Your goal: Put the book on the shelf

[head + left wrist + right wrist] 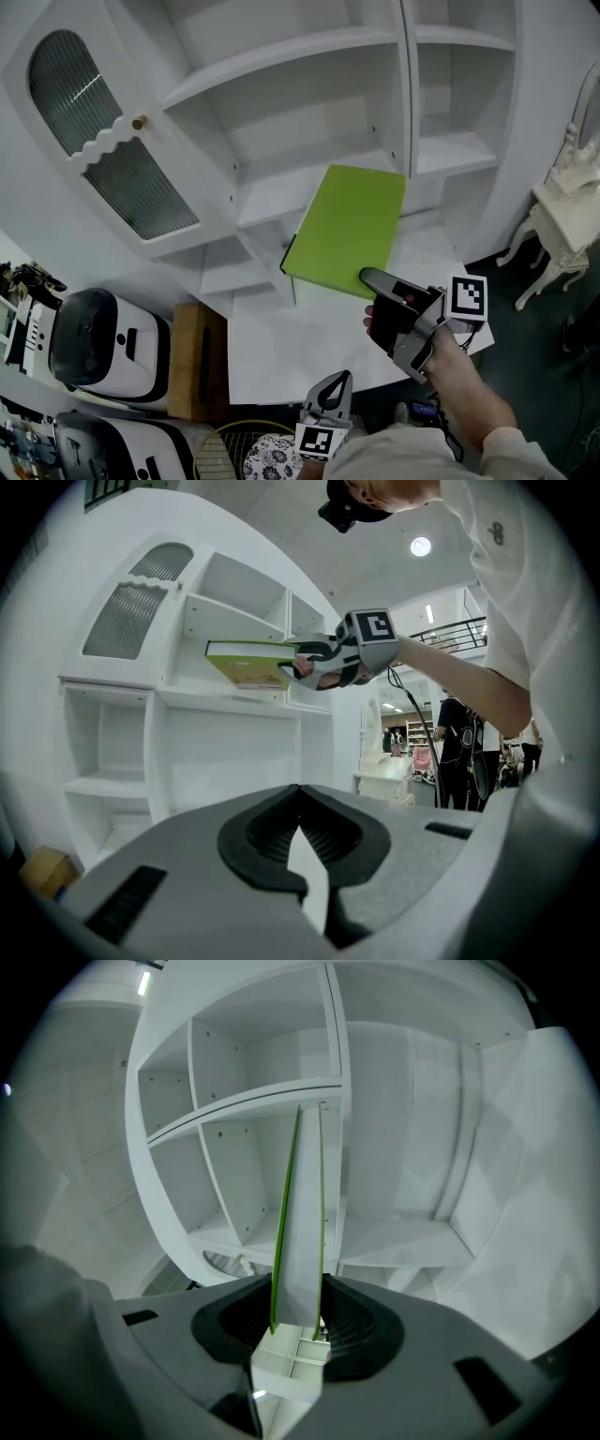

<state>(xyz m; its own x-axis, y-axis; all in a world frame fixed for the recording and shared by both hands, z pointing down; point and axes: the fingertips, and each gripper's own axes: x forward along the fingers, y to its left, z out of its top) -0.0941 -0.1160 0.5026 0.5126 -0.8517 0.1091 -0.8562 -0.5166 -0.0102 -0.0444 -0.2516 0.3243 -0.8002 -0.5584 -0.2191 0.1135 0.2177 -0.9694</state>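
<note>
My right gripper [367, 286] is shut on the near edge of a green book [347, 225], holding it flat in the air in front of the white shelf unit [281, 56]. In the right gripper view the book [300, 1222] stands edge-on between the jaws [298, 1321], pointing at the divider between two open compartments [244, 1105]. From the left gripper view, the book [246, 663] and right gripper [305, 663] sit level with an upper shelf board [234, 700]. My left gripper [339, 377] hangs low near my body, shut and empty [300, 803].
A cabinet door with ribbed glass and a brass knob [139, 122] stands open at left. A white ledge [281, 347] juts out below the shelves. A brown box [192, 361] and white-and-black machines [103, 342] lie at lower left. An ornate white table [562, 206] stands right. People [464, 752] stand far off.
</note>
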